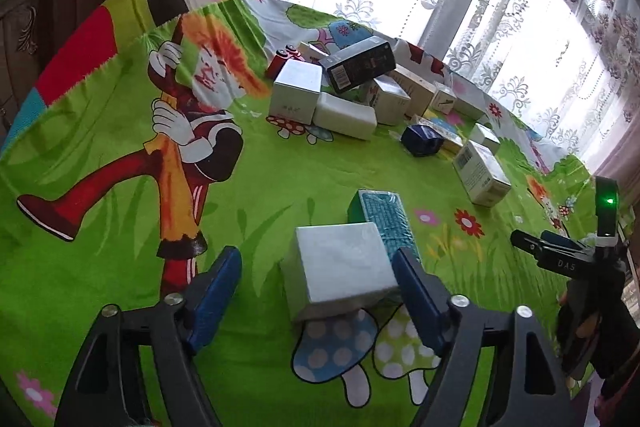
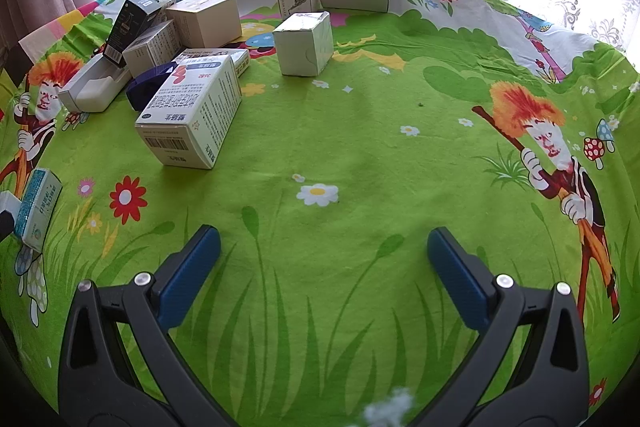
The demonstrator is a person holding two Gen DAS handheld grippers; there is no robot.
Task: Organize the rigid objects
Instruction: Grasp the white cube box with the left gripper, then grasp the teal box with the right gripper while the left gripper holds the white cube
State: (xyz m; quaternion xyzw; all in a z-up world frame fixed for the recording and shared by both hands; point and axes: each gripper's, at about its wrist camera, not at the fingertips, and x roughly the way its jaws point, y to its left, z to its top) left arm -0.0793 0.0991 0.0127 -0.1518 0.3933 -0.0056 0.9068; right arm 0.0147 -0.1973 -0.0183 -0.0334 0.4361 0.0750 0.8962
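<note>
L gripper (image 1: 318, 277) spread wide around white box (image 1: 340, 267) on tablecloth (image 1: 260, 187) w/ teal box (image 1: 386, 223) touching behind, R gripper (image 2: 324, 259) open & empty; box prob light, stiff cardboard, pinch flat sides mid-height.

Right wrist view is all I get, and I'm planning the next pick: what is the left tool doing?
Observer: The left tool is open, one finger on either side of a white box, not clamped on it.
Operator: Does the far pile hide anything from me?
Observer: Yes, a red object lies behind the silver-white box at the pile's end.
</note>
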